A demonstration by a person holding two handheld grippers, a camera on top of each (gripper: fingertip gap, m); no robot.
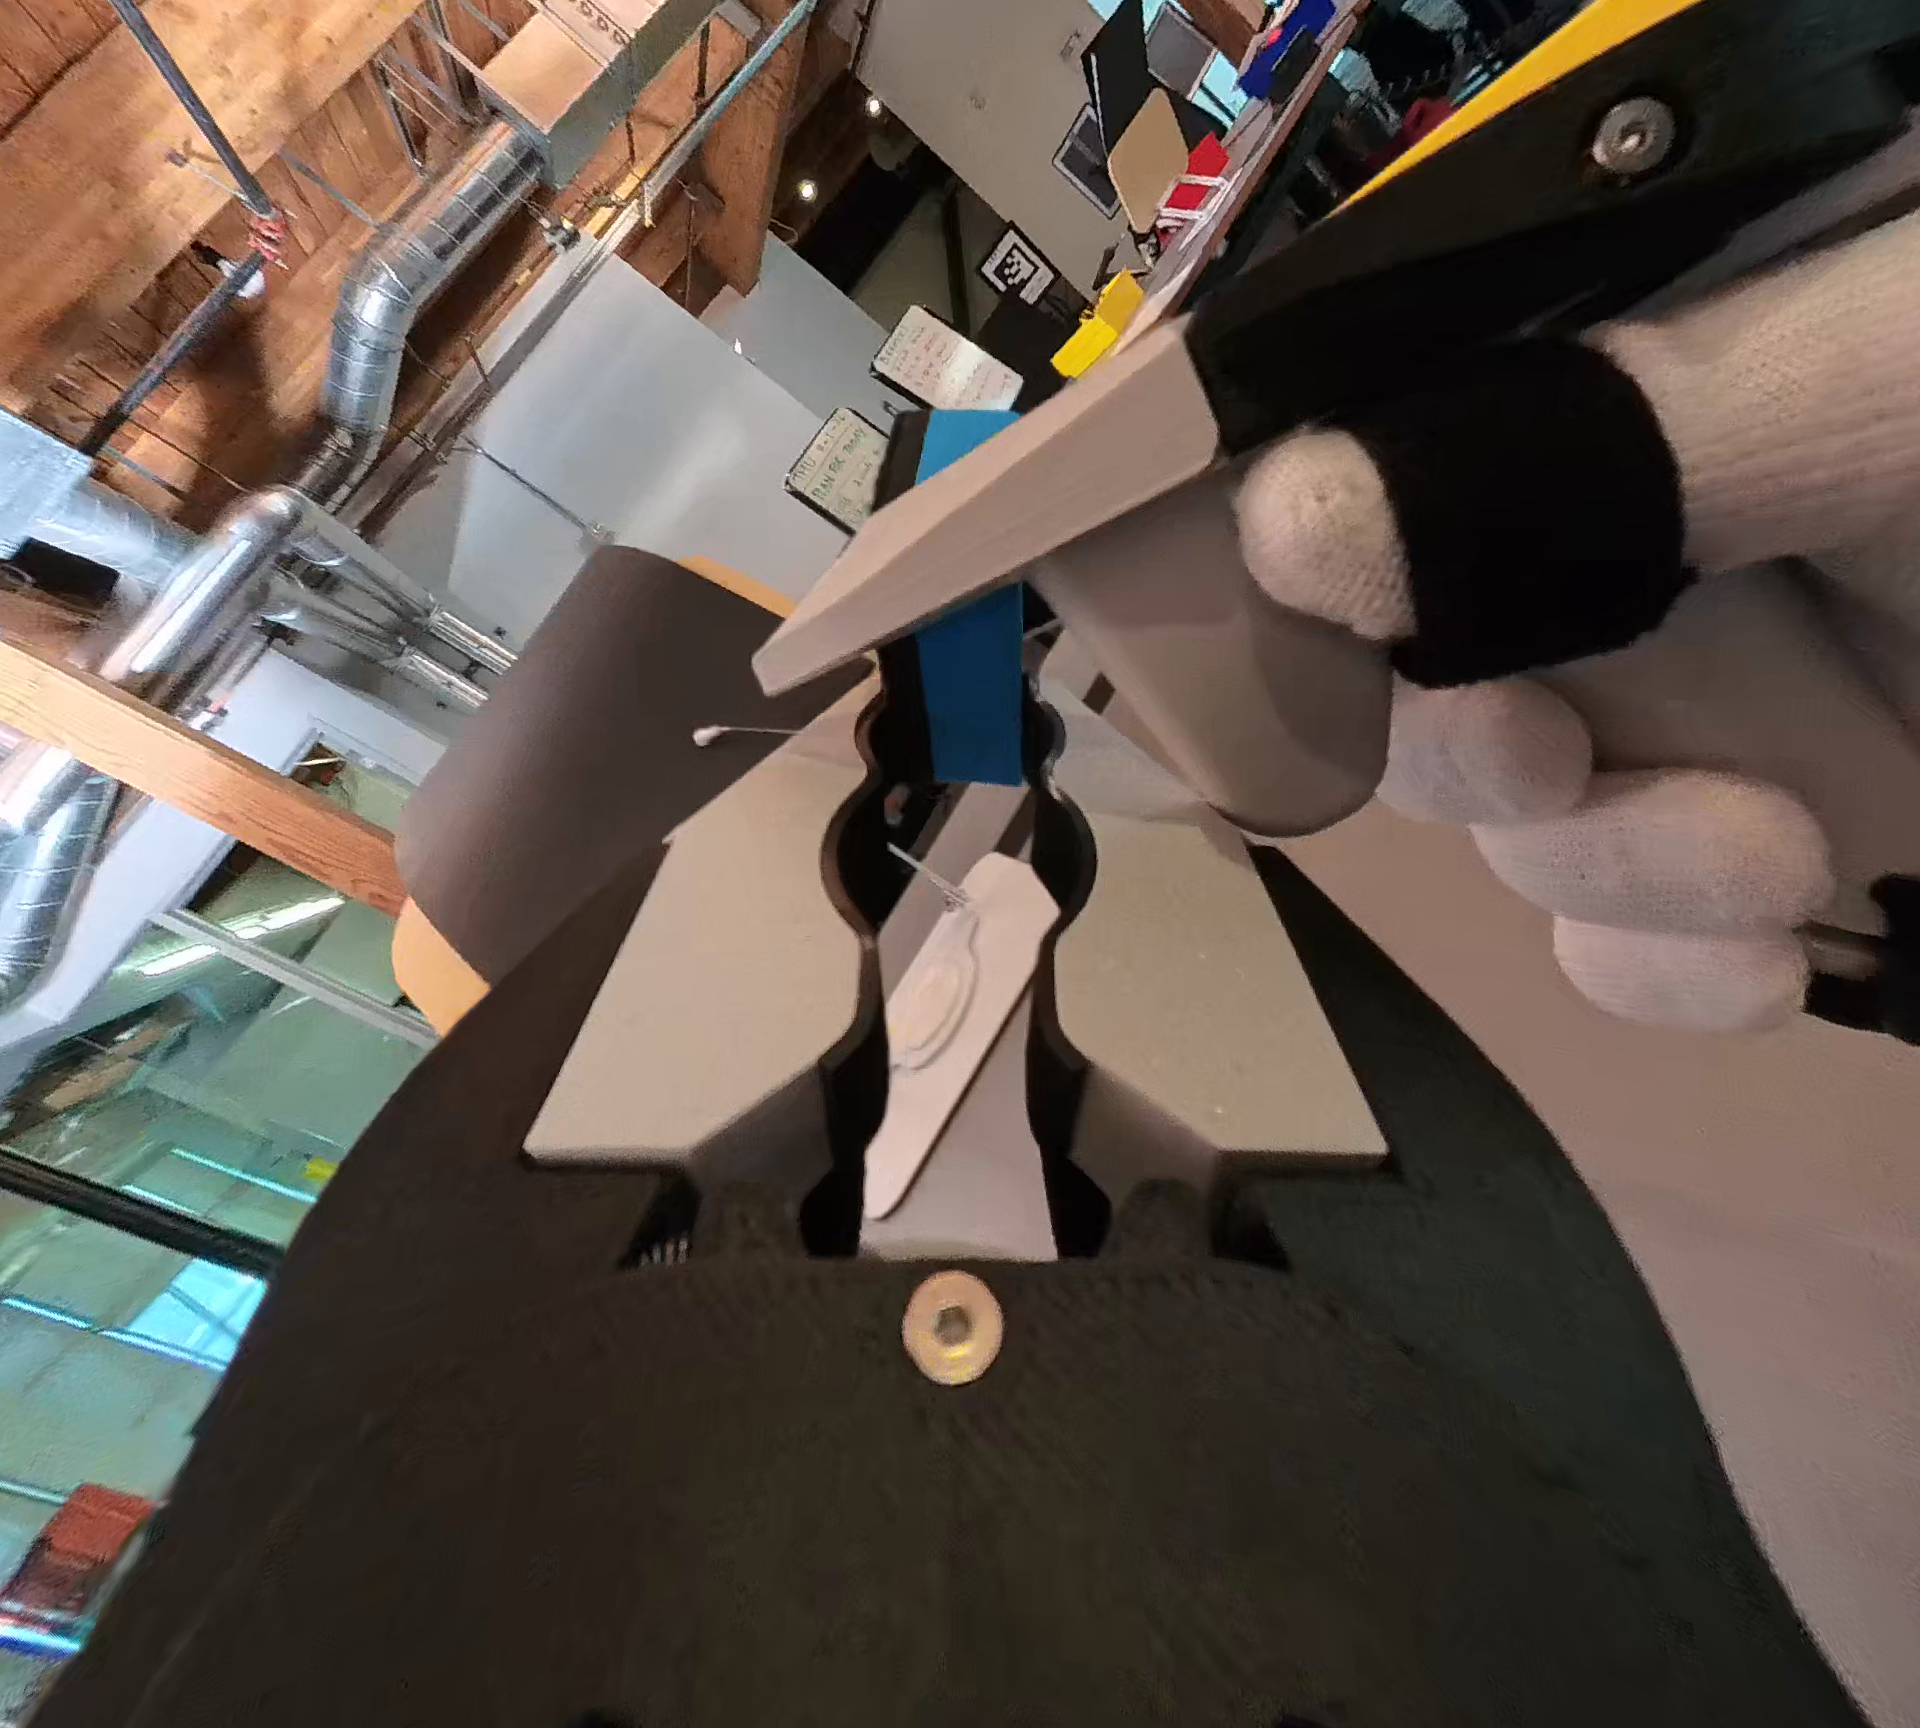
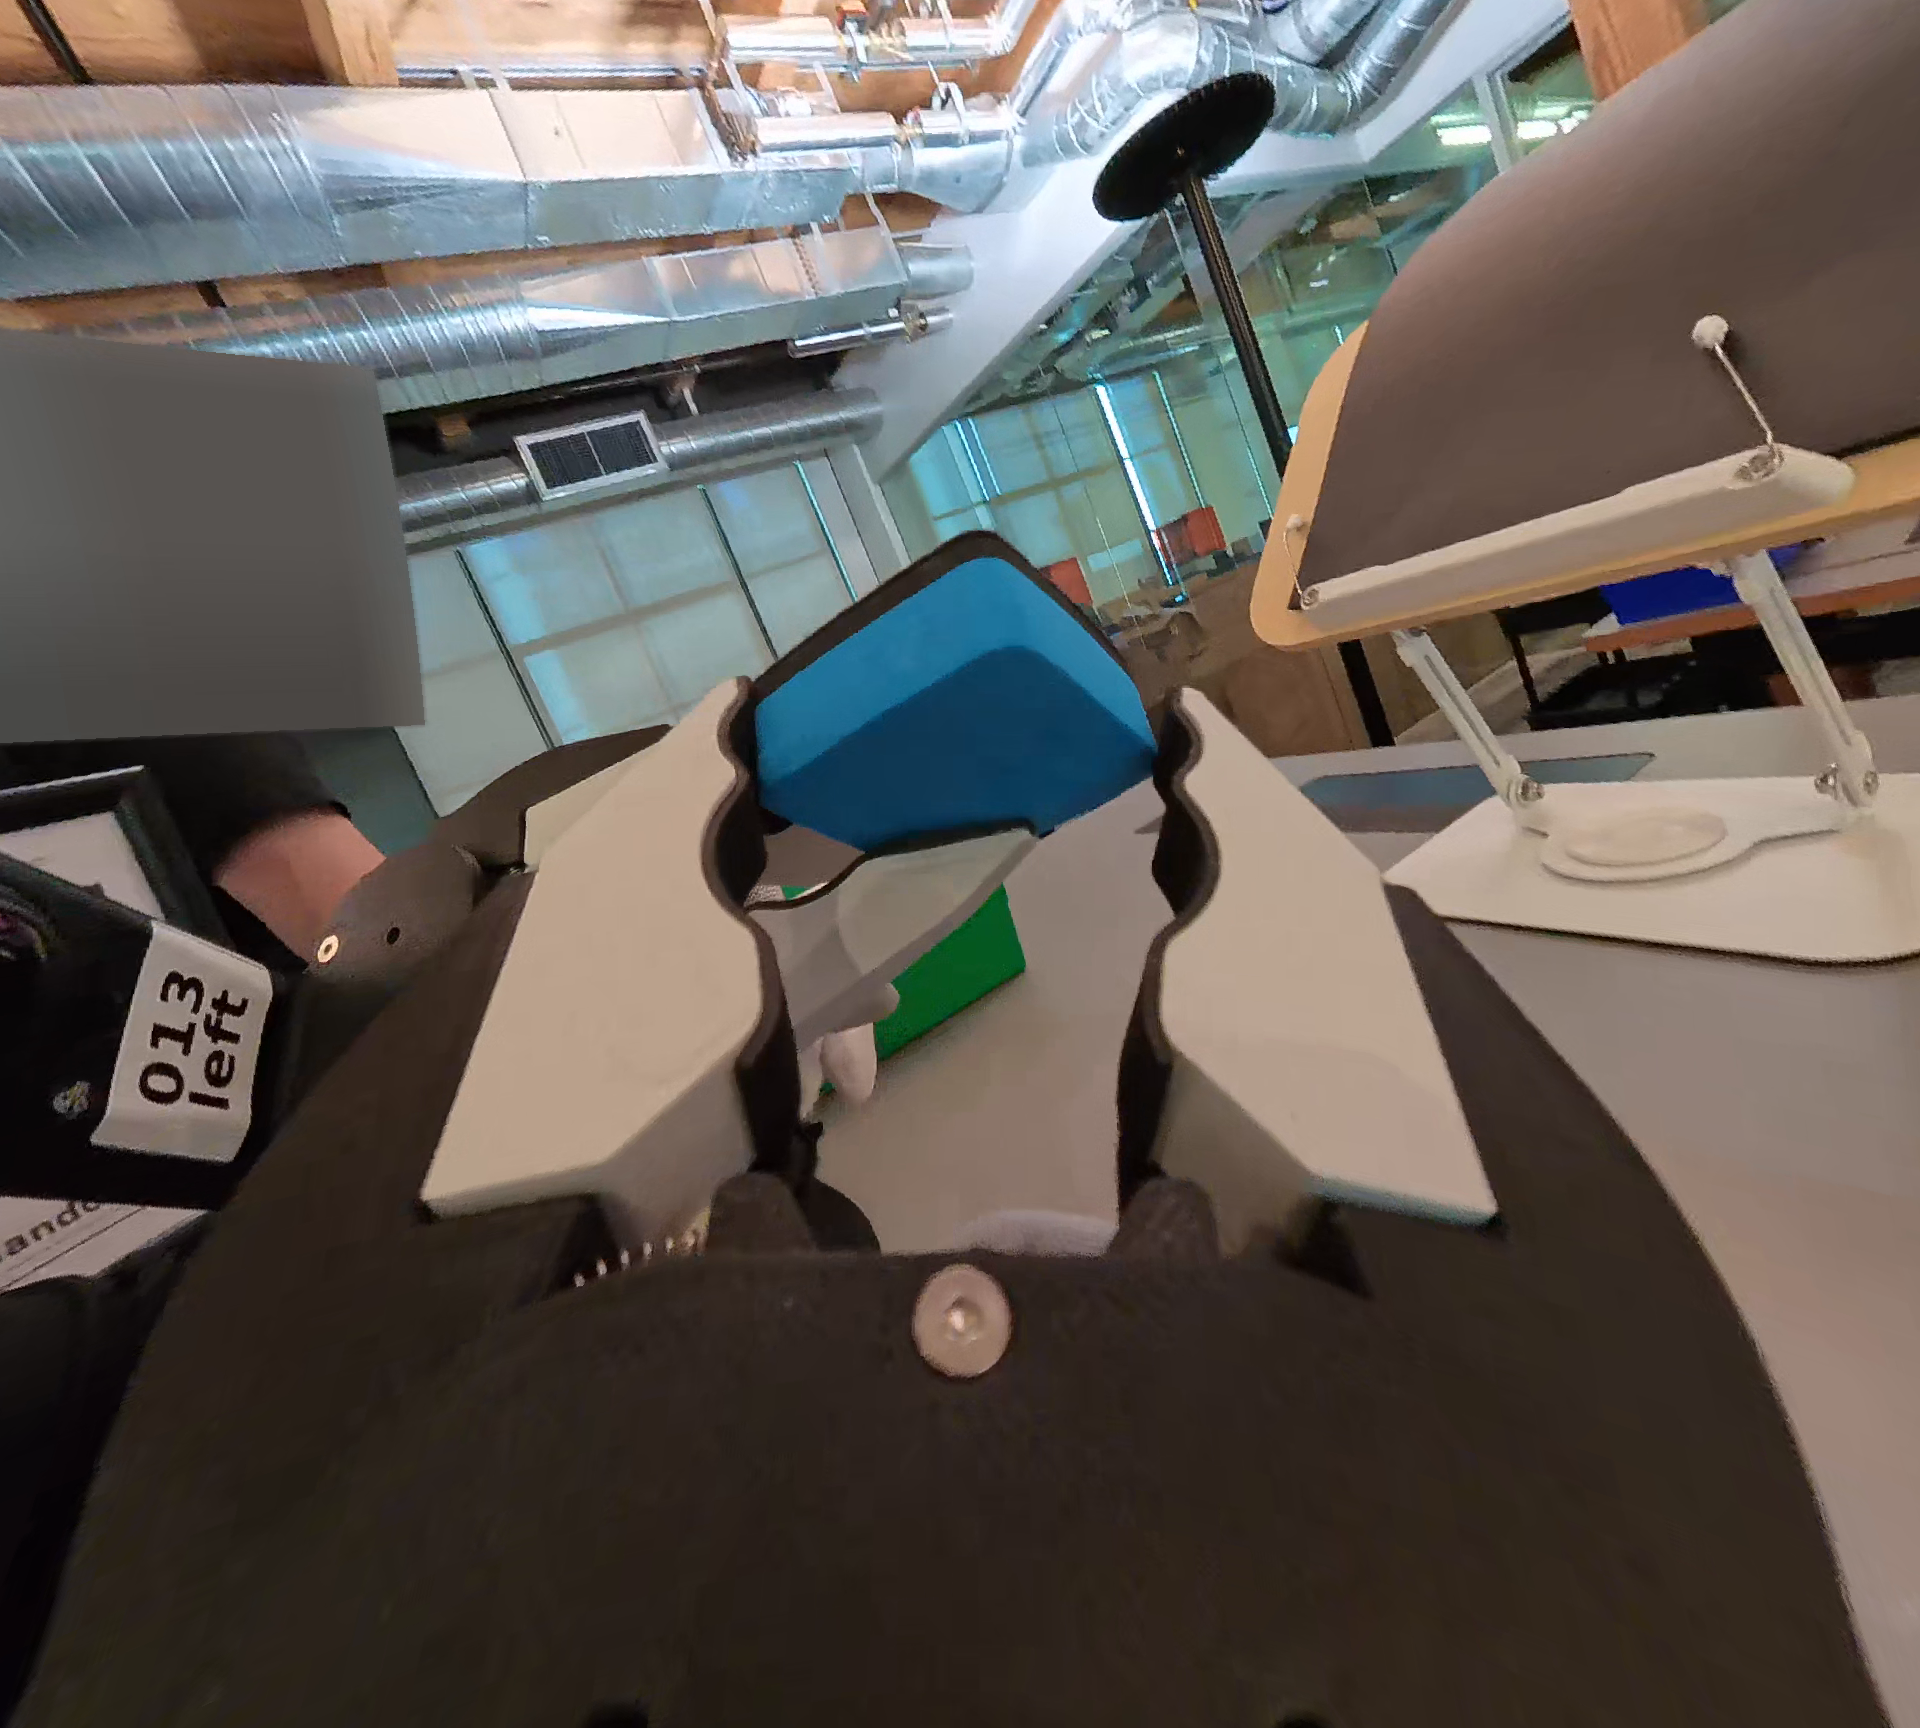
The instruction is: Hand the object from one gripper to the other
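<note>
A blue foam block with a black backing [image 1: 971, 691] sits between the tips of my left gripper [image 1: 961, 743], which is shut on it across its thin side. My right gripper [image 2: 956, 743] reaches in from the upper right. Its grey finger [image 1: 987, 556] crosses in front of the block. In the right wrist view the blue block [image 2: 935, 722] fills the gap between my right jaws, and both pads touch its sides. A grey finger of the left gripper [image 2: 894, 899] shows just under the block. Both grippers hold the block in the air above the table.
A green block [image 2: 961, 961] lies on the grey table [image 2: 1610, 1159]. A white stand [image 2: 1621, 857] at the right carries a dark tilted board [image 2: 1558, 307]. A white-gloved hand [image 1: 1558, 743] holds the right gripper. A black pole with a disc [image 2: 1184, 140] stands farther back. Both grippers' tips are close together, under 4 cm apart.
</note>
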